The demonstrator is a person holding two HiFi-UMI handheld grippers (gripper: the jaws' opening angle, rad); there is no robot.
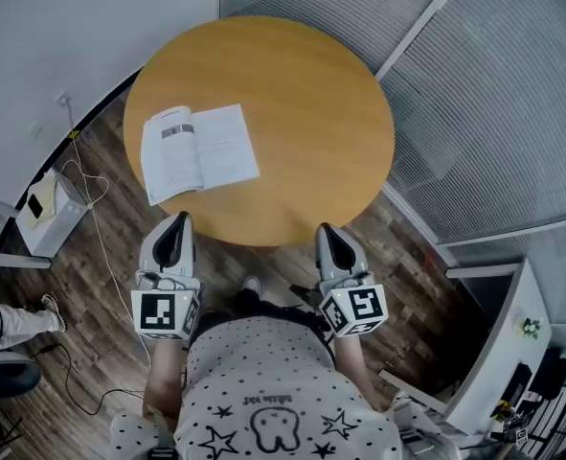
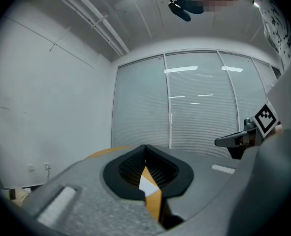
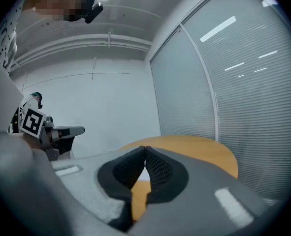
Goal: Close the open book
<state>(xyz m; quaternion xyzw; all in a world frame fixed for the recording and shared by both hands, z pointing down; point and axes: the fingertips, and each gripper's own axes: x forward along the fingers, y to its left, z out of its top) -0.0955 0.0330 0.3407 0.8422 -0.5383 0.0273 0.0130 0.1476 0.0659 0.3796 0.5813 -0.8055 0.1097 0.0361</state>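
Tabletop: round, wooden [image 1: 302,113]; the rim runs unbroken all the way round in the head view.
Book: open, flat, pages up [image 1: 198,151], at about 9 o'clock on the tabletop; its near-left corner lies right at the rim at about 8 o'clock.
Open room: bare wood across the centre and the whole half from 12 through 3 to 6 o'clock.
Surroundings: white wall [image 1: 81,27] past 10 o'clock; glass partition with blinds [image 1: 493,113] close outside the rim from 12 to 4 o'clock; wood floor [image 1: 91,276] at 6 to 8 o'clock, with a white box [image 1: 48,209] and a cable [image 1: 101,247] on it.
Left gripper: tip [image 1: 177,220] at the near rim at about 7 o'clock, just short of the book's near edge; jaws pressed together, nothing between them.
Right gripper: tip [image 1: 327,230] at the near rim at about 5 o'clock, well apart from the book; jaws closed tip to tip, holding nothing.
Gap between the 2 grippers: clear rim at 6 o'clock.
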